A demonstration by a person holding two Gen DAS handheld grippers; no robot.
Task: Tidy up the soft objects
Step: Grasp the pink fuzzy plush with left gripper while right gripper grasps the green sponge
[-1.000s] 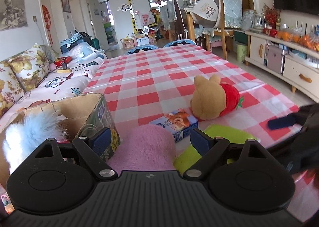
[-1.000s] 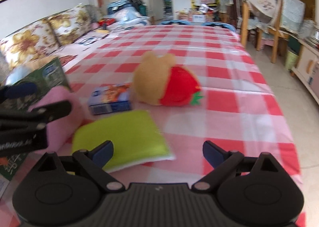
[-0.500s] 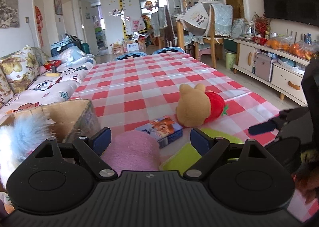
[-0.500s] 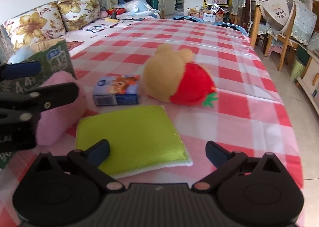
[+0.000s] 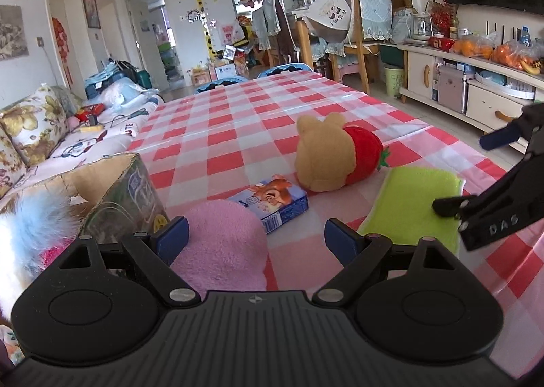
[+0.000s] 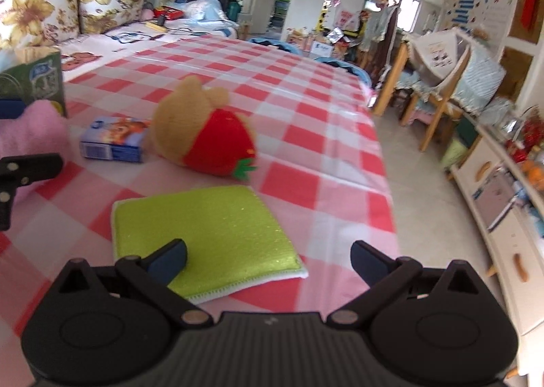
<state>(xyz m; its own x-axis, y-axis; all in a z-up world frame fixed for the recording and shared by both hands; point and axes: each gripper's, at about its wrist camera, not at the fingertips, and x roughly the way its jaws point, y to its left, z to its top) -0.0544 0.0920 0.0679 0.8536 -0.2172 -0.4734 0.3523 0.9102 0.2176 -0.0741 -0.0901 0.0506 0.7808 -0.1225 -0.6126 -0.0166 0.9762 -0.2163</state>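
My left gripper [image 5: 256, 237] is open and empty, its left finger just beside a pink fluffy cloth [image 5: 221, 244] on the checked table. A green sponge cloth [image 5: 413, 205] lies flat to the right; it also shows in the right wrist view [image 6: 207, 230]. My right gripper [image 6: 268, 257] is open and empty, its left finger over the green cloth's near edge. A tan plush bear with a red strawberry body [image 5: 335, 157] lies on its side behind them, also in the right wrist view [image 6: 204, 137]. A blue-white fluffy thing [image 5: 30, 234] sits in the cardboard box [image 5: 119, 196].
A small blue carton [image 5: 272, 200] lies between the pink cloth and the bear. The red-checked tablecloth [image 5: 244, 115] stretches far back. A sofa [image 5: 37, 128] stands left of the table, a sideboard [image 5: 476, 94] right, chairs at the far end.
Both grippers have shifted: the left view has swung right, and the right gripper has come forward over the green cloth's near edge. Nothing was taken hold of.
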